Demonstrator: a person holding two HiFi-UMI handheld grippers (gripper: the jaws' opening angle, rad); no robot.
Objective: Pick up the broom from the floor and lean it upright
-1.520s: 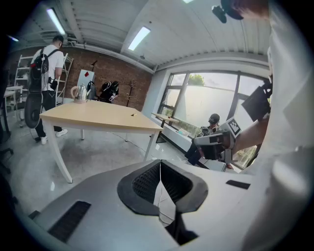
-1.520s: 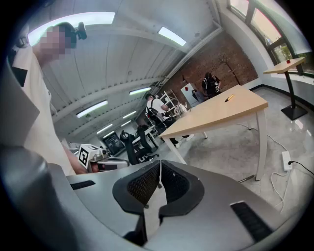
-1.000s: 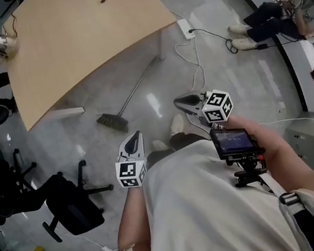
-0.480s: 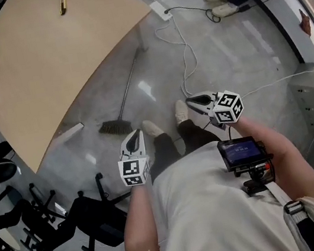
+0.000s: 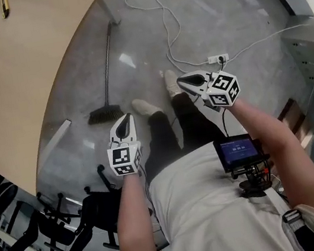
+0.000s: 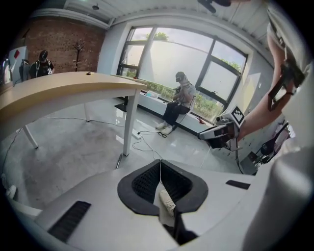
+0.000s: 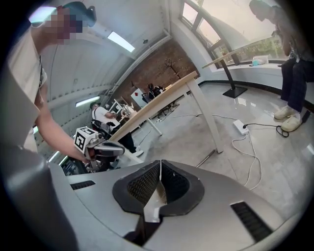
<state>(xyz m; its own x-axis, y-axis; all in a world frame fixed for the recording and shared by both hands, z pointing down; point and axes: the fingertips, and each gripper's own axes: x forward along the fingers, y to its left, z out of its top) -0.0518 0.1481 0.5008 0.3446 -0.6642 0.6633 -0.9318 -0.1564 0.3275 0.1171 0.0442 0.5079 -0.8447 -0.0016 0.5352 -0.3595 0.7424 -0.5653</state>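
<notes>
On the floor the broom shows whole in head view alone.

The broom is lying flat on the floor, its head nearest the person's shoes and its handle reaching away to the table edge, seemingly ending at a table leg. The table is filling the upper left. A power strip is lying right of the broom, just beyond the shoes. The left gripper is hanging just right of the broom head. The right gripper is hovering near the power strip. An office chair is standing at the lower left.
</notes>
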